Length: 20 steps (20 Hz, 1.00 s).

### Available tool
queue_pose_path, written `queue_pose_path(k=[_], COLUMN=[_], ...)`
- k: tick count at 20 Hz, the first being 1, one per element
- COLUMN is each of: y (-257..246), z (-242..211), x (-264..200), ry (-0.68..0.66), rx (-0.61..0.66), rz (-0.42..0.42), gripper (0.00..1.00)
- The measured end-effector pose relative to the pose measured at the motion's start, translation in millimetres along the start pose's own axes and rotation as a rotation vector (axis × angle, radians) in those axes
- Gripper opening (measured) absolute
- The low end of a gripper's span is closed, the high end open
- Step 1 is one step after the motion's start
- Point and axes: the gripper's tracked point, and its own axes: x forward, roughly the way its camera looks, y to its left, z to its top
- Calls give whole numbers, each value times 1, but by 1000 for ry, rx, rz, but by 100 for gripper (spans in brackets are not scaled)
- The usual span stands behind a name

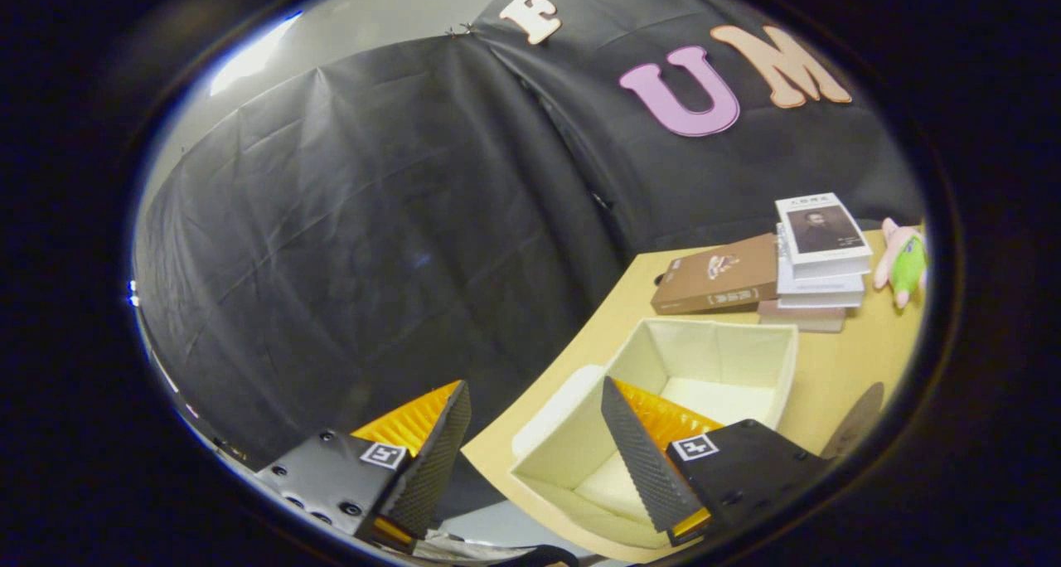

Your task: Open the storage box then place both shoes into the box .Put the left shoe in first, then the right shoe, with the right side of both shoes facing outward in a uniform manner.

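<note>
The cream fabric storage box (729, 347) stands open on the wooden table (845, 368), its inside bare and its lid hanging down on the side toward the table's edge. My gripper (539, 451) is open and holds nothing. Its right finger (642, 459) hovers over the box's near wall, while the left finger (435, 459) hangs past the table's edge in front of the black cloth. The view is tilted.
Beyond the box lie a brown book (717, 275) and a stack of books (821, 256). A pink and green plush toy (903, 260) sits to their right. A dark round object (854, 422) lies on the table beside the right finger.
</note>
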Motion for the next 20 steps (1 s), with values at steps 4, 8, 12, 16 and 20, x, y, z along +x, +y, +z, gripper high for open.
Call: queue_pose_path(k=[4,8,12,16,20], y=[-48,-97,-146,-189,-224], z=[7,10,13,7,-3], x=[-27,-56,-86,-115,-140], ry=[-27,-34,-45,-26,-7], rx=[-27,-29,-33,-56,-70], rz=[-95,-183,-266,-343,-404], gripper=[99,100,100,100,100])
